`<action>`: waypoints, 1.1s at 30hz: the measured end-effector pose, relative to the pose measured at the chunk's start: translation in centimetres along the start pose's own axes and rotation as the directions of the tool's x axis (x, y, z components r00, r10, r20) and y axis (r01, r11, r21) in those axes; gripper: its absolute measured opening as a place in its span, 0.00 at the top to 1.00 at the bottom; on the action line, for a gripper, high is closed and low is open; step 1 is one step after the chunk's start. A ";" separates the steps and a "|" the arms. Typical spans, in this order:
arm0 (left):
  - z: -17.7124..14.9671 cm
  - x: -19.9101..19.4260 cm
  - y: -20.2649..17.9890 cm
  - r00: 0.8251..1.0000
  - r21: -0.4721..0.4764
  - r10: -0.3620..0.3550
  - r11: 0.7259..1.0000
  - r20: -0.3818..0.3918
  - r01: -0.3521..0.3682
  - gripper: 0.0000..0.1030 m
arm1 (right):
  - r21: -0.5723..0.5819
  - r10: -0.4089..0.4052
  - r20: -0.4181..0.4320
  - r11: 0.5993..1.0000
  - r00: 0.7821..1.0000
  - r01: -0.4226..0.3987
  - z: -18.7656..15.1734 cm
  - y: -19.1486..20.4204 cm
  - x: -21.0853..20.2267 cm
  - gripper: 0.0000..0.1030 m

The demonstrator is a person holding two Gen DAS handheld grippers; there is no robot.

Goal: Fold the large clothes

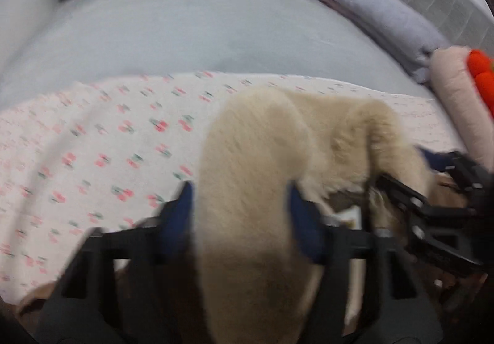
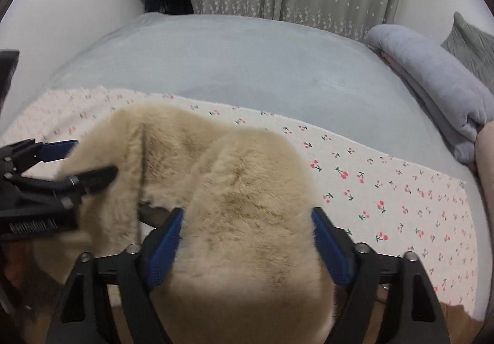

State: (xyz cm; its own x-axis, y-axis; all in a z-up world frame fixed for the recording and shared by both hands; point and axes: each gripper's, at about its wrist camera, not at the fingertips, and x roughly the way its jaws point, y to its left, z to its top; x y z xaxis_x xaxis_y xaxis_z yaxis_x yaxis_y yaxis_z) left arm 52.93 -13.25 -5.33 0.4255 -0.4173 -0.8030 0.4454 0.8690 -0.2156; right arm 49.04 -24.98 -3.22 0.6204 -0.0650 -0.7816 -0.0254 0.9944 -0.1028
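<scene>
Bulging between each hand-held gripper's (image 1: 240, 189) blue pads: cream fur coat (image 2: 244, 189).

No text, brand or number can be read in either view. The only lettering is a short embossed strip on the black body of the left hand-held gripper (image 2: 89, 178), at the left edge of the right wrist view, and it is too blurred to make out.
</scene>
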 end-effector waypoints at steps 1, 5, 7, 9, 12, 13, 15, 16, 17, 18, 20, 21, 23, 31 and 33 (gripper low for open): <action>-0.2 -0.2 0.2 0.999 -0.031 -0.051 0.998 0.000 0.051 0.77 | 0.006 0.027 -0.011 1.000 1.000 -0.027 -0.4 -0.5 0.2 0.59; -1.6 -4.1 1.9 0.975 -0.156 -0.141 0.973 0.174 0.169 0.85 | 0.123 0.152 0.063 0.980 0.986 -0.159 -1.9 -3.7 -1.4 0.84; -2.3 -5.1 3.5 0.954 -0.241 -0.150 0.947 0.259 0.214 0.85 | 0.259 0.228 0.130 0.932 0.965 -0.255 -2.6 -6.6 -1.9 0.86; -2.4 -3.8 4.0 0.964 -0.282 -0.115 0.942 0.240 0.183 0.85 | 0.355 0.275 0.133 0.884 0.952 -0.305 -2.8 -8.3 -0.6 0.87; -2.4 -1.2 3.9 0.973 -0.289 -0.054 0.950 0.222 0.119 0.83 | 0.392 0.260 0.124 0.874 0.958 -0.288 -2.3 -8.5 1.7 0.87; -2.4 -0.3 3.8 0.973 -0.285 -0.024 0.954 0.231 0.091 0.81 | 0.395 0.247 0.126 0.876 0.961 -0.277 -2.3 -8.4 2.1 0.87; -2.8 1.3 4.5 0.973 -0.322 -0.005 0.943 0.229 0.081 0.73 | 0.393 0.213 0.133 0.885 0.968 -0.249 -2.3 -8.2 3.2 0.84; -3.0 1.4 5.1 0.971 -0.355 -0.027 0.928 0.237 0.112 0.71 | 0.392 0.200 0.139 0.888 0.970 -0.239 -2.5 -8.1 3.6 0.84; -2.9 1.6 5.7 0.971 -0.368 -0.036 0.922 0.237 0.124 0.68 | 0.401 0.201 0.144 0.884 0.969 -0.243 -2.6 -8.2 3.9 0.82; -2.9 1.7 5.6 0.972 -0.371 -0.041 0.920 0.232 0.128 0.66 | 0.408 0.206 0.148 0.878 0.967 -0.249 -2.7 -8.2 4.2 0.80; -2.8 1.3 5.6 0.973 -0.359 -0.015 0.928 0.231 0.100 0.59 | 0.411 0.196 0.142 0.880 0.970 -0.238 -2.7 -8.5 4.0 0.76; -2.8 0.9 5.1 0.974 -0.350 0.005 0.934 0.228 0.077 0.52 | 0.403 0.180 0.139 0.888 0.974 -0.222 -2.5 -8.4 3.8 0.70; -2.4 0.0 4.3 0.976 -0.342 0.038 0.939 0.216 0.040 0.43 | 0.391 0.135 0.135 0.903 0.981 -0.179 -2.3 -8.1 2.6 0.51; -4.3 -6.7 0.0 0.961 -0.138 0.154 0.982 0.228 -0.125 0.18 | 0.242 0.030 0.162 0.968 0.986 -0.069 -5.0 -7.8 -4.0 0.36; -5.5 -7.3 -0.7 0.961 -0.070 0.166 0.986 0.223 -0.154 0.13 | 0.219 0.025 0.131 0.974 0.991 -0.053 -6.2 -7.6 -4.3 0.35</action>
State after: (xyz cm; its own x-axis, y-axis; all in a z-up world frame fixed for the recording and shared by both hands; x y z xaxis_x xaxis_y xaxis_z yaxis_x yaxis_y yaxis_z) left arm 45.17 -9.34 -2.35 0.6585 -0.3163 -0.6828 0.3187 0.9392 -0.1278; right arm 41.67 -32.82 -2.92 0.7168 -0.0289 -0.6966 0.1137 0.9906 0.0760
